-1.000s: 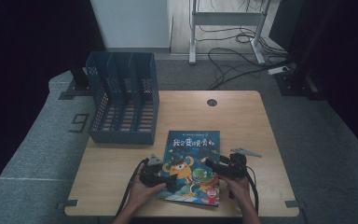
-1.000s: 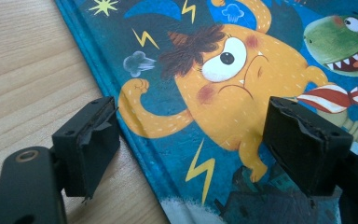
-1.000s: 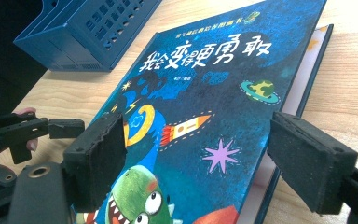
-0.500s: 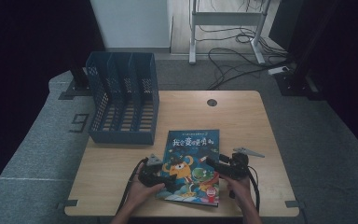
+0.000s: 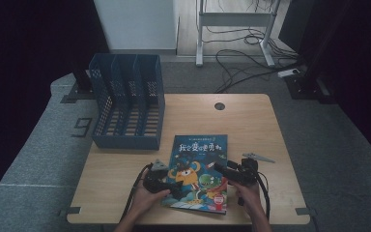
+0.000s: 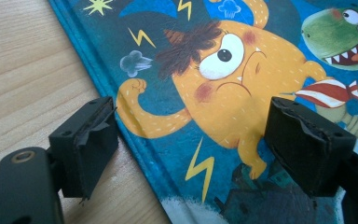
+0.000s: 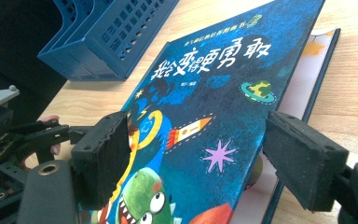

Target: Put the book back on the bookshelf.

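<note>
Picture book [image 5: 198,171]: blue cover, lies near the table's [image 5: 251,121] front edge, its front cover raised at the right side.
Left gripper [image 6: 191,154]: jaws wide, straddling the book's left edge, pads off it.
Right gripper [image 7: 196,154]: jaws wide, just been closing slightly, lifted cover between them, not clamped.
Blue file rack [image 5: 128,104]: far left, apart.

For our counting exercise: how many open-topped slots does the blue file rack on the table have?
3. The blue file rack stands at the table's far left corner, its slots side by side: left, middle, right. None looks hidden.
</note>
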`<state>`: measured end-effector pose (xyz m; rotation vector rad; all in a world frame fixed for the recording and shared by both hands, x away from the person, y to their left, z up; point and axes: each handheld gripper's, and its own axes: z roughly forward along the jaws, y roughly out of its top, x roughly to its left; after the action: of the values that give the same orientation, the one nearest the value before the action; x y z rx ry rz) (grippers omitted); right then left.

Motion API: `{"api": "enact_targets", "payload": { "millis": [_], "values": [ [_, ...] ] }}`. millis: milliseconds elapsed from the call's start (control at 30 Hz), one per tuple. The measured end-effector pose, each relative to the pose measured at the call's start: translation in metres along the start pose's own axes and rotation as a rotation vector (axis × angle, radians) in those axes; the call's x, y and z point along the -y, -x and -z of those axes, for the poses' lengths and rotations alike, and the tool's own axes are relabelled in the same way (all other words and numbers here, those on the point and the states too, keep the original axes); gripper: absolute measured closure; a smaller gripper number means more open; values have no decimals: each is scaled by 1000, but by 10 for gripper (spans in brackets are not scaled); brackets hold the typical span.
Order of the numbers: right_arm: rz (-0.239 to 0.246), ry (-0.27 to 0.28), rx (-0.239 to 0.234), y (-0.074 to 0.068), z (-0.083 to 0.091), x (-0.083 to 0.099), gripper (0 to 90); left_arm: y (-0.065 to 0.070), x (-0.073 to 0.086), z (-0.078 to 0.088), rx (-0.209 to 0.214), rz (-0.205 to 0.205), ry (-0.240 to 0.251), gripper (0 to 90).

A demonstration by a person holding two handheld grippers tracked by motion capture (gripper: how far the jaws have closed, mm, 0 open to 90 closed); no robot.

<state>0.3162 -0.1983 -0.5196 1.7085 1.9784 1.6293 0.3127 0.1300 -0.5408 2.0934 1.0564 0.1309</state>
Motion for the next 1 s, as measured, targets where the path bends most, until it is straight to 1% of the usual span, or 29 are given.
{"api": "enact_targets", "payload": {
  "millis": [100, 233, 300, 467, 600, 700, 900, 1000],
  "values": [
    [-3, 14, -19, -2, 3, -2, 232, -3, 0, 1, 21, 9, 2, 166],
    [-14, 32, -64, -4, 7, -5, 247, -4, 0, 3, 27, 16, 13, 160],
    [-17, 34, -73, -4, 7, -5, 247, -4, 0, 3, 30, 17, 15, 160],
    [-45, 32, -98, -2, 8, -5, 246, -5, 1, 3, 36, 11, 18, 152],
    [-92, -8, -105, 4, 6, -5, 248, -4, 1, 1, 27, 4, 15, 141],
    [-121, -22, -118, 8, 4, -4, 256, -5, 2, 1, 25, 4, 13, 137],
    [-134, -62, -92, 9, 2, -3, 265, -5, 2, 1, 16, -2, 6, 138],
    [-124, -80, -65, 10, -1, -2, 264, -4, 2, 0, 8, -9, 4, 142]
  ]
}}
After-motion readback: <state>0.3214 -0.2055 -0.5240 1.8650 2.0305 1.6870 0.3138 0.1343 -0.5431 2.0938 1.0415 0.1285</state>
